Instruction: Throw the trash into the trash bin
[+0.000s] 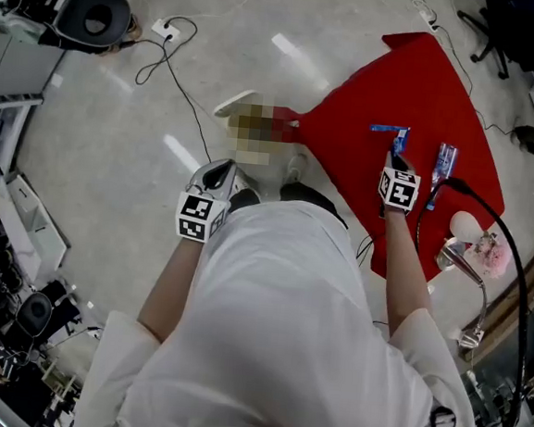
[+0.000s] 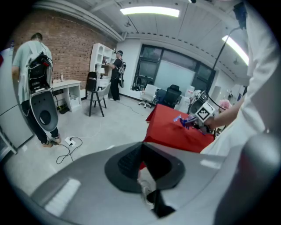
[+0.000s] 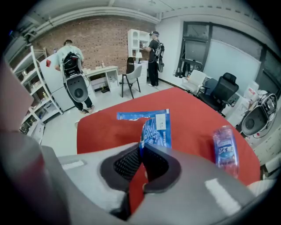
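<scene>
A blue snack wrapper [image 3: 154, 127] hangs just above the red table [image 3: 105, 132], and my right gripper [image 3: 142, 147] is shut on its lower edge. From the head view the same wrapper [image 1: 390, 130] sticks out past the right gripper [image 1: 397, 159] over the red table [image 1: 418, 82]. A small clear bottle with a blue label [image 3: 226, 149] lies on the cloth to the right of it [image 1: 443, 163]. My left gripper [image 1: 223, 169] is held low over the floor beside the table, its jaws together with nothing between them [image 2: 141, 145]. I cannot make out a trash bin.
A pale flat object [image 1: 238, 103] lies on the floor by the table's corner. Cables and a power strip [image 1: 167, 32] trail across the floor. Pink and white items [image 1: 476, 240] sit at the table's right end. Shelving [image 1: 16, 214] lines the left. People [image 2: 35, 88] stand further off.
</scene>
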